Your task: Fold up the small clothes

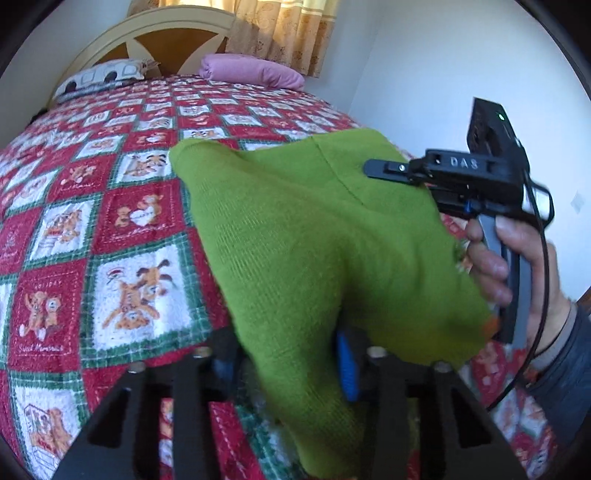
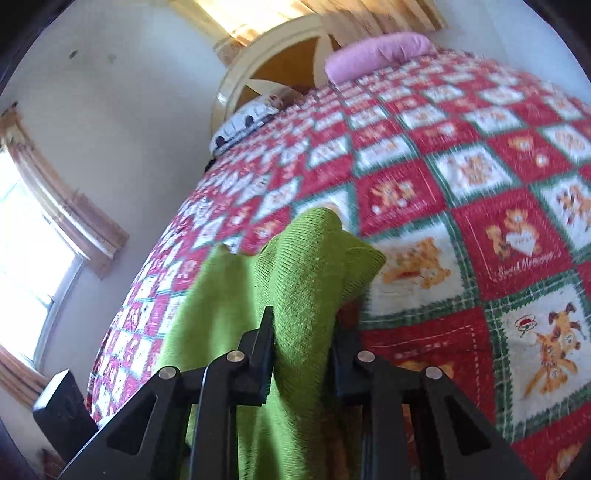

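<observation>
A small green knit garment [image 1: 306, 236] hangs lifted above the bed, stretched between both grippers. My left gripper [image 1: 291, 354] is shut on its lower part; a blue finger pad [image 1: 347, 365] shows beside the cloth. My right gripper [image 1: 424, 177] shows in the left wrist view, held by a hand, shut on the garment's upper right edge. In the right wrist view the green garment [image 2: 306, 295] drapes between the fingers of my right gripper [image 2: 304, 332], which are closed on it.
The bed carries a red, white and green patchwork quilt [image 1: 110, 206] with bear pictures. A pink pillow [image 1: 251, 70] and a white patterned pillow [image 1: 99, 75] lie by the cream headboard [image 1: 162, 26]. A white wall [image 1: 461, 55] stands to the right; a window [image 2: 26, 229] is at the left.
</observation>
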The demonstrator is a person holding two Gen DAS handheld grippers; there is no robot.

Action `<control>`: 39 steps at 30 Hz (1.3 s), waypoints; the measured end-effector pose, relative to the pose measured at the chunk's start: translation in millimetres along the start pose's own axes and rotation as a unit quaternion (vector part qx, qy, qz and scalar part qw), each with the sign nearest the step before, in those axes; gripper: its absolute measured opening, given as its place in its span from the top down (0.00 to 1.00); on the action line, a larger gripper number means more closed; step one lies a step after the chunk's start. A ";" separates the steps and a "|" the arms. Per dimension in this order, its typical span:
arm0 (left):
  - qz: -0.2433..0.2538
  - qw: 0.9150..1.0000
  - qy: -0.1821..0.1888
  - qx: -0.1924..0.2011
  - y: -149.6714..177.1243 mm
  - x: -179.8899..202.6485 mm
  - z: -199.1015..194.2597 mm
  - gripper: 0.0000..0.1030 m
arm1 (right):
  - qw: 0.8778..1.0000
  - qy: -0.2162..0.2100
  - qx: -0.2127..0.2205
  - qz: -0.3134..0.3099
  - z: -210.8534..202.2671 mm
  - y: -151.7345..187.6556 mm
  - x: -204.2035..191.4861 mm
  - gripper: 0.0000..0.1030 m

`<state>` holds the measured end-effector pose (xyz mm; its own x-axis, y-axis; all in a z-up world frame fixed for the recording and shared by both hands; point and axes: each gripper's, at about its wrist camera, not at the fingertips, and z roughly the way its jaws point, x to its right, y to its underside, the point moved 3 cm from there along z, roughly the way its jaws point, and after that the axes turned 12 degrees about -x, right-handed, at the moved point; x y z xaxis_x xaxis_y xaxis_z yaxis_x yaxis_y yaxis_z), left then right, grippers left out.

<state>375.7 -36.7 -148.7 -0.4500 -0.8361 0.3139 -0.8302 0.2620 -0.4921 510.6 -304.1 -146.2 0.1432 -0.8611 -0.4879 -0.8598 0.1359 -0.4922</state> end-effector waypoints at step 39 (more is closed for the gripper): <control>-0.066 0.991 -0.087 0.075 138.4 -111.2 -169.5 0.66 | 0.985 -0.122 -0.053 -0.107 50.4 93.6 -237.8 0.78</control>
<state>255.0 174.2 -114.1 -0.2661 -0.9319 0.2464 -0.8140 0.0803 -0.5753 420.7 -61.9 -112.6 0.4282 -0.7200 -0.5461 -0.8418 -0.0981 -0.5307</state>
